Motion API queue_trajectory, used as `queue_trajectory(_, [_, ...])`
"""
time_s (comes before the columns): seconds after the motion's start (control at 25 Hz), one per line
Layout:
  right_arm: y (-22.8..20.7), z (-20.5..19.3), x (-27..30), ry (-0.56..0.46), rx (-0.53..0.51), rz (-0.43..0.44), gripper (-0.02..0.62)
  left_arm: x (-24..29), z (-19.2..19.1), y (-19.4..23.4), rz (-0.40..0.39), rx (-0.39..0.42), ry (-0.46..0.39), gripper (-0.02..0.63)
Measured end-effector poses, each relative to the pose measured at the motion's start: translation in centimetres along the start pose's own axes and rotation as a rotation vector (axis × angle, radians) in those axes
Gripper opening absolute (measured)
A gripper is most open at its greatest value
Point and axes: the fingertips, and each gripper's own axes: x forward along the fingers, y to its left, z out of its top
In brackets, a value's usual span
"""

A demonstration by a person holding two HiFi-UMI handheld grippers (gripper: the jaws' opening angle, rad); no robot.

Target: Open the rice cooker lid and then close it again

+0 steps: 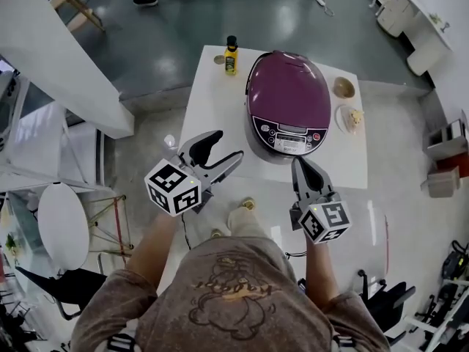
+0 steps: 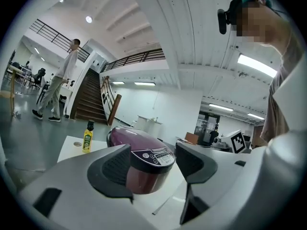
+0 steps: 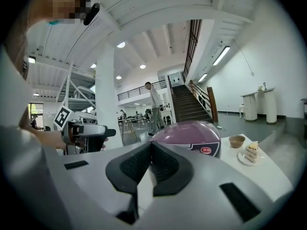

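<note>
**Purple domed rice cooker** point(image 1: 287, 101), grey control panel: lid down. Stands at the near edge of the white rectangular table point(image 1: 212, 123), right of its middle.

**Left gripper** point(image 1: 223, 147): over the table's near left corner, jaws spread apart and holding nothing. Its own view shows the cooker beyond the gap.

**Right gripper** point(image 1: 300, 163): at the near edge, just before the cooker's panel, jaws pressed together and empty. In its own view they cover the lower part of the dome.

**Yellow bottle with black cap** point(image 1: 231, 55): far edge, left of the cooker.

**Small brown bowl** point(image 1: 344, 87) and **white plate with a cake slice** point(image 1: 349, 118): right edge, beside the cooker.

**Gripper views only:** a dark staircase point(image 3: 192, 104) with a walking person point(image 3: 154, 107) near its foot.
</note>
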Motion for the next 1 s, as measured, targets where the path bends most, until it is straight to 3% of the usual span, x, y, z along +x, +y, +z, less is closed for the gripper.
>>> queue_trajectory(0.24, [2.3,-1.7,-3.2,-0.023,-0.002,-0.022,0.003,-3.2,-2.0,-1.5,0.044,0.02,0.002,0.293])
queue_trajectory(0.6, [4.1,-4.6,-6.5,-0.024,-0.019,-0.049,0.002,-5.6,-5.5,-2.7,0.132,0.077,0.015,0.116])
queue_trajectory(1.0, [4.5,-6.9,-8.4,-0.027,-0.02,-0.084,0.002,-7.5,-7.5,-2.9,0.226,0.108,-0.014,0.021])
